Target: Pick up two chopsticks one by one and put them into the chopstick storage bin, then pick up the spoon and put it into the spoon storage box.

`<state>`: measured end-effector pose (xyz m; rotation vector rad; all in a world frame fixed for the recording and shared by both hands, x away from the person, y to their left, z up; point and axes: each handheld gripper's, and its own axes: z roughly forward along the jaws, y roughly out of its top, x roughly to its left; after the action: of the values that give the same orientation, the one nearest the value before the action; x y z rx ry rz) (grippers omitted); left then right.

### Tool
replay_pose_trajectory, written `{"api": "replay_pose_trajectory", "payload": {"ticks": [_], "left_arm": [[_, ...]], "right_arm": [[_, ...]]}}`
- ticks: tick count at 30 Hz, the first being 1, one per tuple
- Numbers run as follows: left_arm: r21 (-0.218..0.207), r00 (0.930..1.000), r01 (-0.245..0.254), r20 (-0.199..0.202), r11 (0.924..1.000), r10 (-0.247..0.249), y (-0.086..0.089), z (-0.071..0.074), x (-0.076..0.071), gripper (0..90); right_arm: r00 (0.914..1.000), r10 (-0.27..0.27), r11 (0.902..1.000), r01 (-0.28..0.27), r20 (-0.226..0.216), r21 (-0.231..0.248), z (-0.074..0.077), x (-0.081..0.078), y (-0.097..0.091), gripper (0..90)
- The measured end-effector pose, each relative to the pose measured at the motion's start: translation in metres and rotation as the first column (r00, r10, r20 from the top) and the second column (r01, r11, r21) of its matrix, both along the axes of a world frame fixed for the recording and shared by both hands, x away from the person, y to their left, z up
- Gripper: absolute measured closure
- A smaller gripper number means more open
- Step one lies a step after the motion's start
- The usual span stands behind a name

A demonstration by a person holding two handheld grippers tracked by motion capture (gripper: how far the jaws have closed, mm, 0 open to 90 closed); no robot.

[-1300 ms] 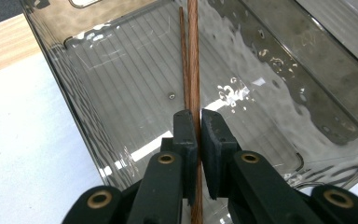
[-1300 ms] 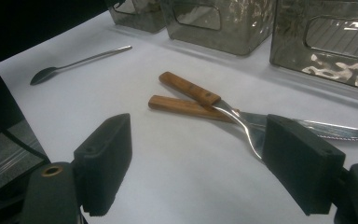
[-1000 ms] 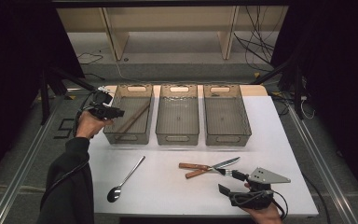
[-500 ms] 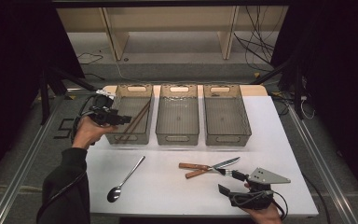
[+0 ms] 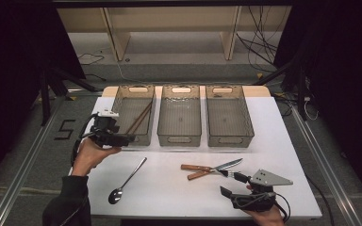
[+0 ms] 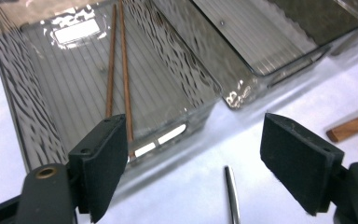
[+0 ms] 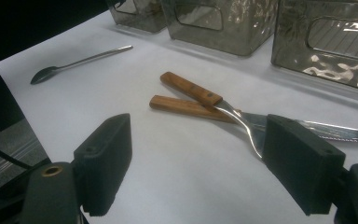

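White table (image 5: 292,141); chopsticks (image 5: 139,117) in left bin (image 5: 118,101); left tool (image 5: 131,138) empty, just opened.

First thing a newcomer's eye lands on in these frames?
Likely the three grey bins lined up at the back of the white table, the left one holding two chopsticks. Next, the wood-handled knife and fork crossed in front of the open right gripper, with a spoon below the open, empty left gripper.
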<state>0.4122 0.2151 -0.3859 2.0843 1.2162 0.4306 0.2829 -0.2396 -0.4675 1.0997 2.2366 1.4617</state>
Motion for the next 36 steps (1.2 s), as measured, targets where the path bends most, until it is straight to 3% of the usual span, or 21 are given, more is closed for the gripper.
{"api": "replay_pose_trajectory", "payload": {"ticks": [8, 17, 36], "left_arm": [[-0.002, 1.0000, 0.002, 0.009, 1.0000, -0.002, -0.001, -0.005, -0.014, 20.5], [-0.005, 0.9993, 0.017, -0.034, 0.9998, -0.017, 0.000, -0.024, -0.022, 17.5], [0.090, 0.9903, 0.026, -0.138, 0.9956, -0.013, -0.004, -0.054, -0.036, 16.0]], "right_arm": [[1.0000, -0.002, 1.0000, 0.002, 0.006, 0.006, 0.000, 0.000, -0.002, 24.9], [1.0000, -0.003, 1.0000, 0.003, 0.005, 0.009, -0.001, 0.000, -0.004, 24.8], [1.0000, -0.006, 1.0000, 0.006, 0.001, 0.001, -0.001, -0.002, -0.003, 24.8]]}}
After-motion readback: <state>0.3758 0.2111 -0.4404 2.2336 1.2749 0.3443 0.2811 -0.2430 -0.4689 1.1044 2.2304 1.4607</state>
